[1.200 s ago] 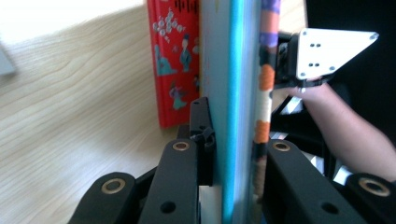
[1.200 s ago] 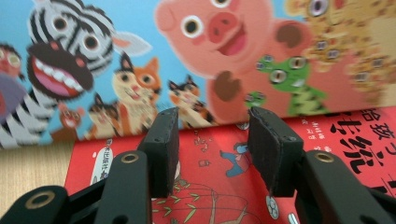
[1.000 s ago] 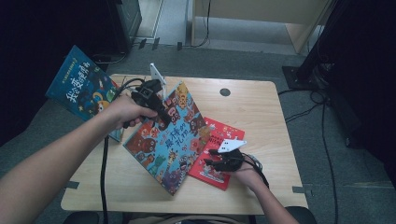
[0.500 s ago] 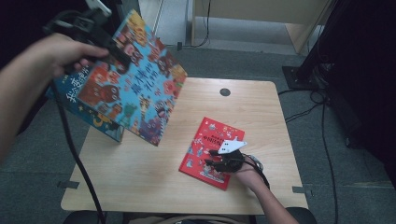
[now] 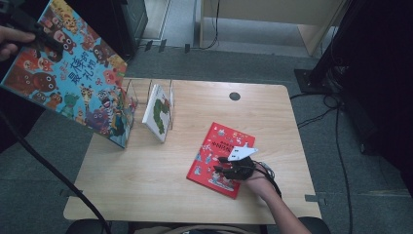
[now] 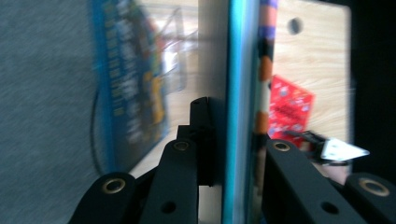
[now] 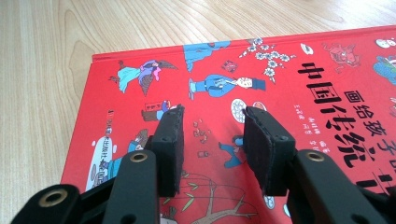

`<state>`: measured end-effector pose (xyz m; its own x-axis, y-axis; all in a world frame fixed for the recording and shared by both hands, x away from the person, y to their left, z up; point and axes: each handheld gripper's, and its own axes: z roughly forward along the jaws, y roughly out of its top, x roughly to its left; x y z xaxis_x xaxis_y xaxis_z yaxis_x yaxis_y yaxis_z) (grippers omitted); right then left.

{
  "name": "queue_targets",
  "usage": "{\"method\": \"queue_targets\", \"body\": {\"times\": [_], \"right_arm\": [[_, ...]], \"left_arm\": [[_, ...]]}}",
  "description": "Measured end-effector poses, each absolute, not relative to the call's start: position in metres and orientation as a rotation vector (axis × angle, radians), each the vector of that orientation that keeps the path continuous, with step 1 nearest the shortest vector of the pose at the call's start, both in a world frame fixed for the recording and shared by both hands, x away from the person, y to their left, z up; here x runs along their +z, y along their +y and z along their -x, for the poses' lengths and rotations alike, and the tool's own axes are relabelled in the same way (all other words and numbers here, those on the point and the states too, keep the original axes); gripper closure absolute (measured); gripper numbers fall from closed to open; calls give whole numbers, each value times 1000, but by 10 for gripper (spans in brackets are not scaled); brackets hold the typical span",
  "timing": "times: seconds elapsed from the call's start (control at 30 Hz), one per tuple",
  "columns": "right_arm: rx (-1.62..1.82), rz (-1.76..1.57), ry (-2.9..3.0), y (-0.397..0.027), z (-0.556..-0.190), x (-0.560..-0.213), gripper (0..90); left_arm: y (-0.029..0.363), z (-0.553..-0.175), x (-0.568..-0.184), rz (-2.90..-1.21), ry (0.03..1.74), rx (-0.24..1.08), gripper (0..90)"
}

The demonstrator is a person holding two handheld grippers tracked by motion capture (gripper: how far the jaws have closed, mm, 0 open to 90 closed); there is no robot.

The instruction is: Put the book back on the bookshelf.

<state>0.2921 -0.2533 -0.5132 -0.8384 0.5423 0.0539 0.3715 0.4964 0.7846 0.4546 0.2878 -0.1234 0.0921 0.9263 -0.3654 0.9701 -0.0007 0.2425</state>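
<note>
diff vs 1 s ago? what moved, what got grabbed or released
The left gripper, shut on the big colourful book, lifted it off the table and swung it up to the far left, uncovering the wire rack and the white book leaning in it. The right gripper stayed over the red book; its jaws have just been closing, pads not gripping it. The red book lies unmoved.

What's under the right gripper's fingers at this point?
The red book lies flat on the table beneath the right gripper; nothing sits between the fingers. Whatever lies under the book is covered.
</note>
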Motion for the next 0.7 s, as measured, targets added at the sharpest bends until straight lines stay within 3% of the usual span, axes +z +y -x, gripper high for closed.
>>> {"method": "queue_targets", "body": {"times": [0.7], "right_arm": [[1248,-780,2543,-254,-293,-513,611]], "left_arm": [[267,-493,-245,-2061,1980,-223,815]]}}
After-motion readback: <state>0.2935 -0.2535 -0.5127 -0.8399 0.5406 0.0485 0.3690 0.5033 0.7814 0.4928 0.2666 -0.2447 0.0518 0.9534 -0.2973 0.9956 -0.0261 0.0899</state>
